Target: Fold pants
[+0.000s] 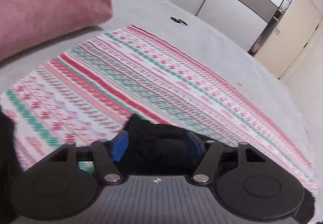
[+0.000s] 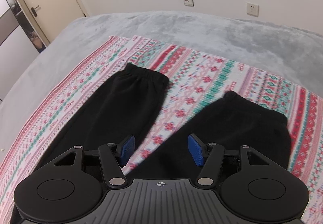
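Right wrist view shows the black pants spread flat, legs apart, on the patterned blanket over the bed, both grippers' fingers spread and empty, so grip one cuff squarely before carrying it across.

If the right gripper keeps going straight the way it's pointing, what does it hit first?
Probably the patterned blanket in the gap between the two black pant legs. The right gripper is open and aimed down at that strip; depth is unclear, so the legs' inner edges might brush its fingers.
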`<state>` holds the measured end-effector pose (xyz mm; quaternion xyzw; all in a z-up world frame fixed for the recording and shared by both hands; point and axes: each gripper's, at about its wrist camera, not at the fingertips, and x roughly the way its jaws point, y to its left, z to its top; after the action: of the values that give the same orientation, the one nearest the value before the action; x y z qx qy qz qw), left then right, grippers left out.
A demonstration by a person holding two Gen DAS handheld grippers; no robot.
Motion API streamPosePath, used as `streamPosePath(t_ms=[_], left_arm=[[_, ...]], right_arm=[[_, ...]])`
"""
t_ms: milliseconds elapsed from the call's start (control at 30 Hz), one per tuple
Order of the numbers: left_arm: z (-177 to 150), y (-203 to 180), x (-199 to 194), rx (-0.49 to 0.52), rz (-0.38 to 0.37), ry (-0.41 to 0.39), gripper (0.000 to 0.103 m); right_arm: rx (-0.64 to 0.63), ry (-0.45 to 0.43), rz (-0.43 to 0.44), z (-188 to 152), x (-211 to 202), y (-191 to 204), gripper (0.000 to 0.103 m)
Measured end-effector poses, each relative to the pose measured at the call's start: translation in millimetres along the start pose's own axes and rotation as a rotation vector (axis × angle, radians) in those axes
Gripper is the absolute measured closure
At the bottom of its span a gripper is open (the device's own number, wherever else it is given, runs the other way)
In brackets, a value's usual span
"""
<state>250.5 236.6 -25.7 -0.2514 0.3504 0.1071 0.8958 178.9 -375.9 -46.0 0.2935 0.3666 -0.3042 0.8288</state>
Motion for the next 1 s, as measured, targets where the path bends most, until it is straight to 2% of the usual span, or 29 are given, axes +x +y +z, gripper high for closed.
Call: streamPosePath(t_ms=[67,133,233,367,533,633,800,900,1000], left_arm=[[0,-7,7,0.006,-0.015,0.008,0.007],[0,-12,14,0.016,-0.025,0.023,0.0],[3,-15,27,0.003,-0.021,0.044,0.0],[13,-8,46,-0.07,-0.032,0.099,0.0],[25,-10,68,-0.074,-0.033,0.141,0.0],[23,-11,81,-0.069,-0.003,0.178,0.0],[19,-20,91,0.035,0.045,0.179,0.0],[13,-31,97,0.122,0.104,0.166,0.0],[4,-40,104,0.23,0.185,0.15,0.0]], right_arm=[[0.0,-0.003,0.004,2,4,9,0.039],[-0.002,-0.004,0.004,1,8,18,0.039],[-0.016,-0.001,0.008,1,15,31,0.039],[-0.028,0.0,0.017,8,24,46,0.039],[0.032,0.016,0.049,27,42,59,0.037],[0.058,0.025,0.05,39,57,65,0.032],[0.109,0.021,0.067,64,82,71,0.029],[0.131,0.043,0.099,72,103,72,0.024],[0.133,0.01,0.038,72,120,69,0.024]])
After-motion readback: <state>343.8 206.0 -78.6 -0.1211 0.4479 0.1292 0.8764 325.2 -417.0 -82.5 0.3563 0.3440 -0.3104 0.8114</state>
